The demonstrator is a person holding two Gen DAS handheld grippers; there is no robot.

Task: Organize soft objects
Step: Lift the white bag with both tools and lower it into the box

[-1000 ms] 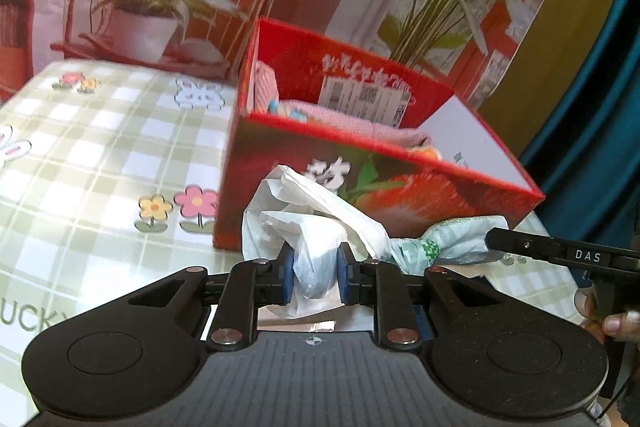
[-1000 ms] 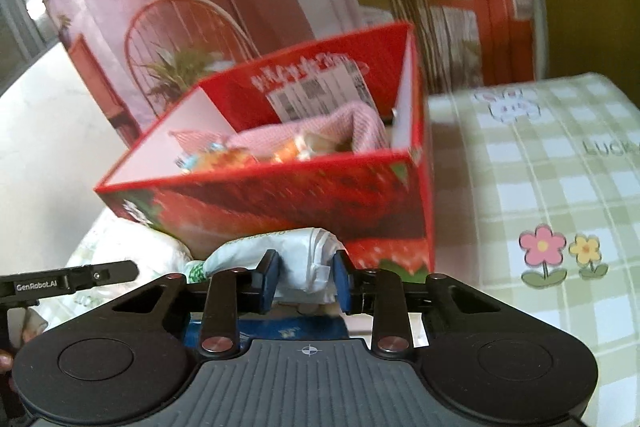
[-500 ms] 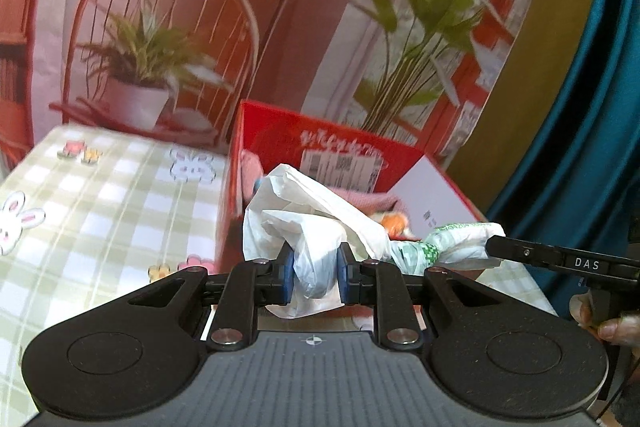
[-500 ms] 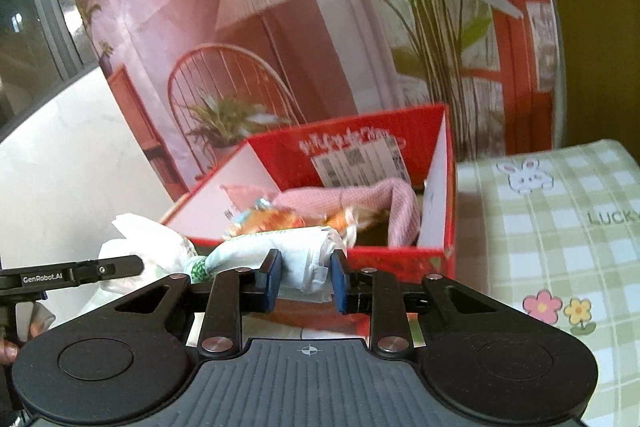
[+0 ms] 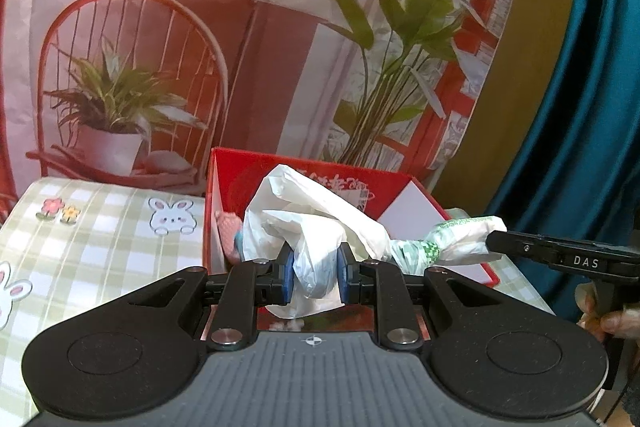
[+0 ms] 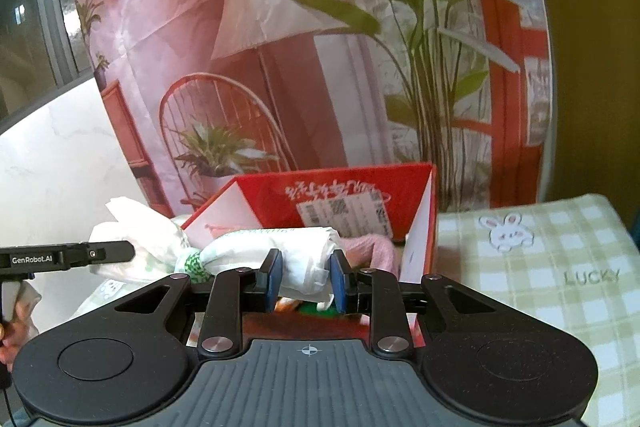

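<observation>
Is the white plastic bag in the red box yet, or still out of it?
Out. The white plastic bag hangs pinched between the left gripper and right gripper, lifted in front of the red box.

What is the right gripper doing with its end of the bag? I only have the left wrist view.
Observer: The right gripper is shut on the rolled end of the plastic bag.
Operator: Anything in the red box on that side?
Observer: A pink cloth lies in the red box, by its white side wall.
Operator: And beyond the box?
Observer: Checked tablecloth shows there, printed with a rabbit and the word LUCKY.
</observation>
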